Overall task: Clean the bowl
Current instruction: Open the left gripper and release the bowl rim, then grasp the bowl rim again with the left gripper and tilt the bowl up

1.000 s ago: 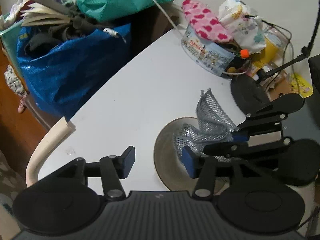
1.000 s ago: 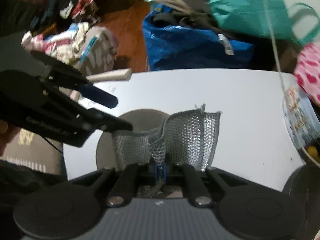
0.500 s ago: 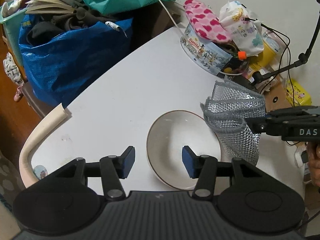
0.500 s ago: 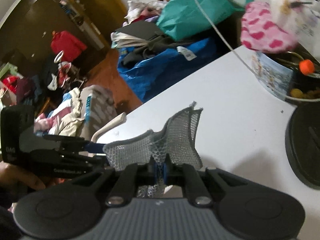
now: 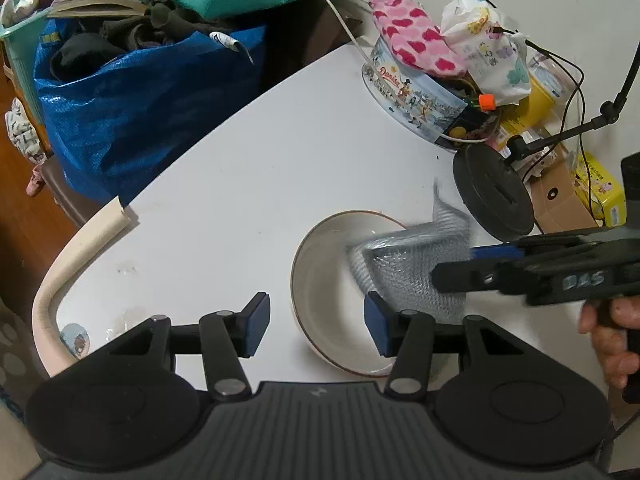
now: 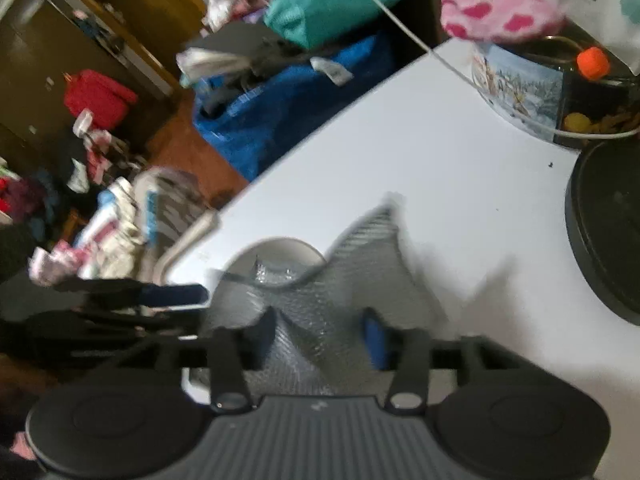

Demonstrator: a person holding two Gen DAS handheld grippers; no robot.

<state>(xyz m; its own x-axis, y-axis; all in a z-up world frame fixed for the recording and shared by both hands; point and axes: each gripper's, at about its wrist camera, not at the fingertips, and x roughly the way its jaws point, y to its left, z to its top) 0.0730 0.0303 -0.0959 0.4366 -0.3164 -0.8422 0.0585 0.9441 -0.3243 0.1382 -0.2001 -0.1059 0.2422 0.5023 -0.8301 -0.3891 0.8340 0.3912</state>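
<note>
The bowl [image 5: 332,300] sits on the white bench [image 5: 248,168], near its front edge. It is cream with a brown rim.

My left claw [image 5: 316,322] hangs over the bowl's near left side. Its jaws stand partly apart and grip nothing; the bowl's rim shows between the two blue pads [image 5: 256,322].

My right claw [image 6: 320,334] is opening at this moment. The silver mesh cloth [image 6: 340,300] lies between its jaws, and the pads do not press on it. In the left wrist view the right claw comes in from the right side, with my hand [image 5: 612,340] around its grip. The cloth drapes across the bowl's right rim, part inside the bowl and part on the bench. Both views of the cloth are blurred.

A black round stand base [image 5: 494,196] rests on the bench just beyond the cloth. A printed tin [image 5: 416,96] stands further back.
</note>
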